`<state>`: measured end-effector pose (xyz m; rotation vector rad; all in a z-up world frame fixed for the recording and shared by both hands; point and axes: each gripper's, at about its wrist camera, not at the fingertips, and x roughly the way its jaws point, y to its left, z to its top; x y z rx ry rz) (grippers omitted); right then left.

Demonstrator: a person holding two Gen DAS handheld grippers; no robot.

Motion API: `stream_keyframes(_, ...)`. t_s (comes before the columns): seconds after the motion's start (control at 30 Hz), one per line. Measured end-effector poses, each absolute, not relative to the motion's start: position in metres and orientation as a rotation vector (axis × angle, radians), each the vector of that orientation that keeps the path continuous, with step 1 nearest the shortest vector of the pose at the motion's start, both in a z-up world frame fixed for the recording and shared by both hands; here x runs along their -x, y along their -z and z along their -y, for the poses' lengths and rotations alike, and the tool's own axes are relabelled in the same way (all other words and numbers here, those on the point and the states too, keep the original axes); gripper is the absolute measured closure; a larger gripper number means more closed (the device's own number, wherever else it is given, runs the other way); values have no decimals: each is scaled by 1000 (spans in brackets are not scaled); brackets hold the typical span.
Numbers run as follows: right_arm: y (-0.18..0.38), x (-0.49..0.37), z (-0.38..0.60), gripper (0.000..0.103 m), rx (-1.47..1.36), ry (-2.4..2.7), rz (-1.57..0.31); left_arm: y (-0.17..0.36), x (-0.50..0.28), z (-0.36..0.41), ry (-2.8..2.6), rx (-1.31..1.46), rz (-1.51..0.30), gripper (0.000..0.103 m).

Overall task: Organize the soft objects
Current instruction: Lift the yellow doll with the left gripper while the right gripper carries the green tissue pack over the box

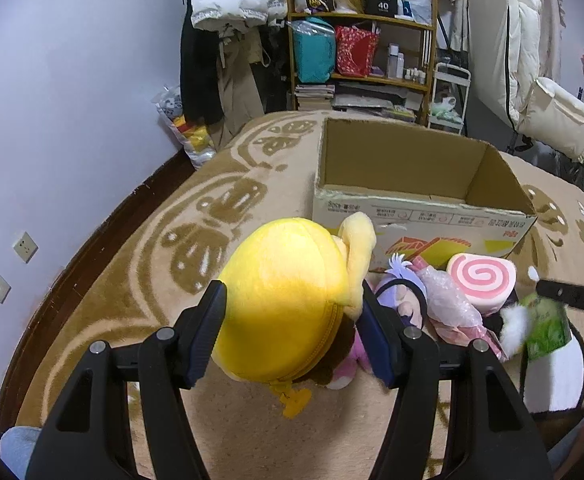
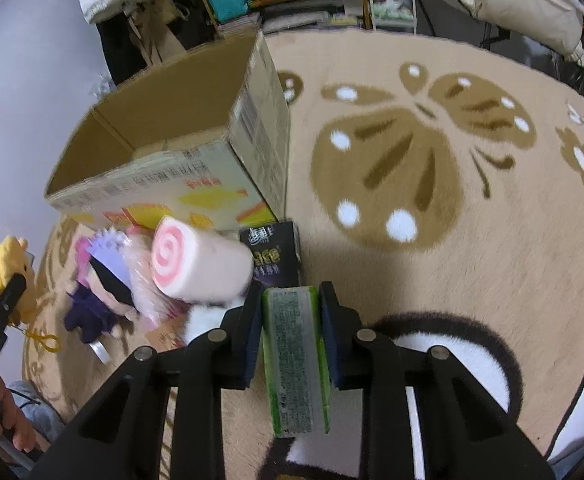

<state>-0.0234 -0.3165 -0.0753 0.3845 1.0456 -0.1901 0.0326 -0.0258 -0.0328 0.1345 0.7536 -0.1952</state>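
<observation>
My left gripper [image 1: 292, 294] is shut on a round yellow plush [image 1: 287, 320], held above the rug in front of an open cardboard box [image 1: 412, 216]. Right of it lie a purple-haired doll [image 1: 402, 292], a plastic-wrapped pink toy [image 1: 448, 304] and a pink swirl roll cushion [image 1: 482, 278]. In the right wrist view my right gripper [image 2: 292, 292] is shut on a green tissue pack [image 2: 294, 360], just right of the swirl roll cushion [image 2: 199, 268] and the doll [image 2: 99, 288]. A black pack [image 2: 271, 252] lies against the box [image 2: 163, 184]. The yellow plush [image 2: 9, 264] shows at the far left.
A beige rug [image 2: 412, 160] with brown butterflies covers the floor, open to the right of the box. Behind the box stand a wooden shelf [image 1: 364, 52], hanging clothes [image 1: 227, 40] and a white padded coat [image 1: 504, 32]. A lilac wall [image 1: 71, 80] runs on the left. A hand [image 2: 7, 412] is at lower left.
</observation>
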Motion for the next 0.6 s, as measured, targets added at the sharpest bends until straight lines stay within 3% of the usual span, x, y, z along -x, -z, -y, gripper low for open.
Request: stream_keyframes(0.6,-26,27,294,75,-270,111,-666,-3,-30,27,170,-154,-635,41)
